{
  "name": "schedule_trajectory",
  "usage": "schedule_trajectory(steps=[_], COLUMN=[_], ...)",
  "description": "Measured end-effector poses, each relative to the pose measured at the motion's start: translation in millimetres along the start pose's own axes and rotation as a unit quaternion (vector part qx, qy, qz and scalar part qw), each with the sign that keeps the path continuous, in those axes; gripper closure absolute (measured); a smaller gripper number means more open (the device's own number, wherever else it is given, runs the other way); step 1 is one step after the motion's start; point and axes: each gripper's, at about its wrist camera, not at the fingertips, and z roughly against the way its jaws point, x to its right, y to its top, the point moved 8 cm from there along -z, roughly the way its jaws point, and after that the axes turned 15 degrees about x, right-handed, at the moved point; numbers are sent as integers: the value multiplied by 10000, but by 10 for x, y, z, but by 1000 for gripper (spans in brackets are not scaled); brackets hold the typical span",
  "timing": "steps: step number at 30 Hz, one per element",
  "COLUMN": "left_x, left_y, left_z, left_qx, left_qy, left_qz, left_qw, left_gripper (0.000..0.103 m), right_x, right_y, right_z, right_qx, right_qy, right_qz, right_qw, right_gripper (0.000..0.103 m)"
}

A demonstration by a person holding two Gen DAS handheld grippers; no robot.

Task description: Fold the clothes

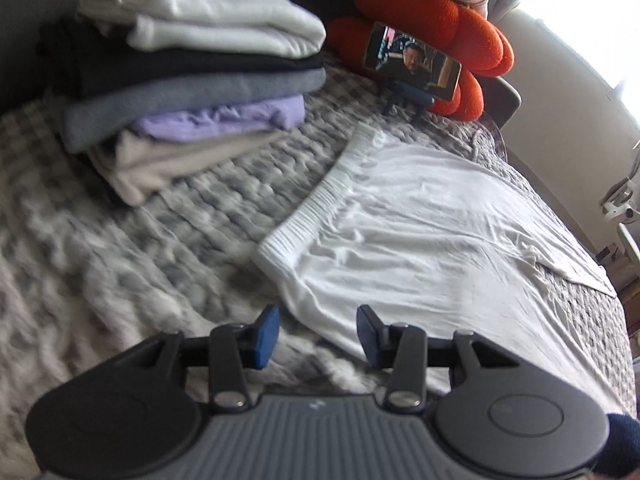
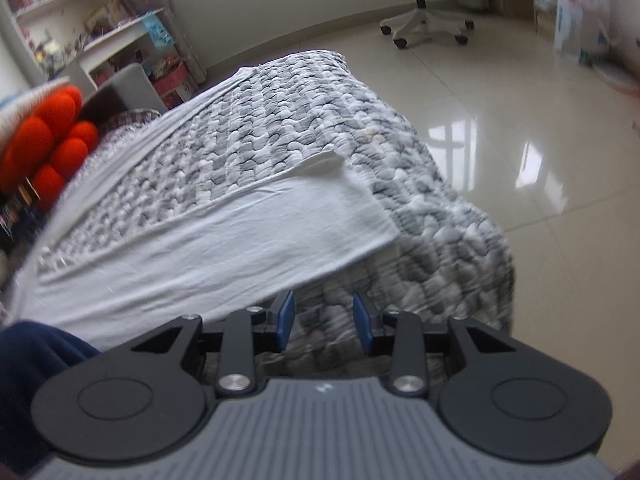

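Observation:
White trousers [image 1: 420,236] lie spread flat on the grey quilted bed [image 1: 120,264], ribbed waistband toward the stack of folded clothes [image 1: 192,80]. My left gripper [image 1: 318,334] hovers open over the near hip edge of the trousers, nothing between its blue pads. In the right wrist view the near trouser leg [image 2: 224,240] runs toward the foot of the bed, its hem [image 2: 360,200] at the bed's corner; the other leg [image 2: 160,128] lies further left. My right gripper [image 2: 323,326] is open just beyond the near leg's edge, over the quilt [image 2: 320,120].
A phone on a small blue stand [image 1: 412,64] leans against an orange cushion [image 1: 452,28] at the head of the bed. A tiled floor [image 2: 520,120], an office chair [image 2: 424,12] and shelves [image 2: 100,28] lie beyond the bed. A dark blue sleeve [image 2: 36,364] shows at lower left.

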Motion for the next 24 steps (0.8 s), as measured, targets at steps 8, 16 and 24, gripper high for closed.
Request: schedule_trajectory(steps=[8,16,24], left_x=[56,20,-86], left_y=[-76,-59,-24], left_z=[-126,-125,-113], left_qx=[-59,80,189], left_qy=[-147,-65,89], left_qz=[313,307,385], left_qw=[9994,9995,9990], left_gripper=[57,60,98], right_x=[330,445,425], right_y=[63,147,180], right_z=[78,67,49], right_qx=[160,368,438], right_qy=[204,63,-380], right_qz=[-1813,-2403,-2025], right_qw=[9831,9700,9776], right_gripper=[64,64,89])
